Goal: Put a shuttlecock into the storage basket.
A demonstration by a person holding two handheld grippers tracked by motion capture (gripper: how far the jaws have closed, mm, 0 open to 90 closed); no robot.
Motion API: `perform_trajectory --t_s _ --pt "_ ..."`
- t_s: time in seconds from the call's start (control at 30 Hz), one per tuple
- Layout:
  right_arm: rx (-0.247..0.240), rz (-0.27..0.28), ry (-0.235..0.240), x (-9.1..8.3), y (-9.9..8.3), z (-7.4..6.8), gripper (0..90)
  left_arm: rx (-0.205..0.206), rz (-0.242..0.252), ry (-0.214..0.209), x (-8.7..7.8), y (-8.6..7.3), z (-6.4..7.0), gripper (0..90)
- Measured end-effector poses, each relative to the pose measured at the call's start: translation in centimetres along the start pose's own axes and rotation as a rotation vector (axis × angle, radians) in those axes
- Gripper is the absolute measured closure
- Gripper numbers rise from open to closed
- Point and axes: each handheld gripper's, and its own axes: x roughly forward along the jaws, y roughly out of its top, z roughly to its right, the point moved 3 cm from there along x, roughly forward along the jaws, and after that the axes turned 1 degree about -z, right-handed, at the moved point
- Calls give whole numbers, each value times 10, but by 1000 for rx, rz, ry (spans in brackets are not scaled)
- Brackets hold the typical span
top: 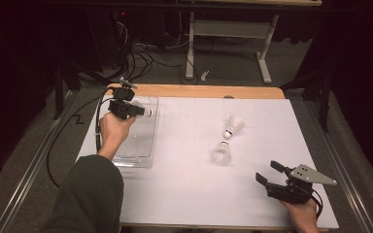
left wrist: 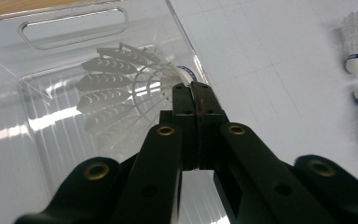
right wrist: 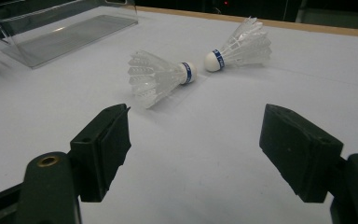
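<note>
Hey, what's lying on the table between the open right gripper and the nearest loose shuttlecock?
Nothing: in the right gripper view, bare white table runs from the right gripper to the nearer shuttlecock. The high view agrees.

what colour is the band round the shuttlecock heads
Blue, on white shuttlecocks; clearest in the right gripper view.

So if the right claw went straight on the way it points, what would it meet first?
Probably the nearer white plastic shuttlecock with a blue band, lying on its side on the white table ahead of the open right claw; depth is uncertain.
</note>
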Motion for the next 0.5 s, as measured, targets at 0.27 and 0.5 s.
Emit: perform_trajectory --t_s 0.27,0.5 --pt "-1 -4 0 1 0 -1 247 -11 -8 23 10 1 -5 900" --pt "-7 -8 1 2 0 -1 247 -10 -21 36 17 3 -5 899"
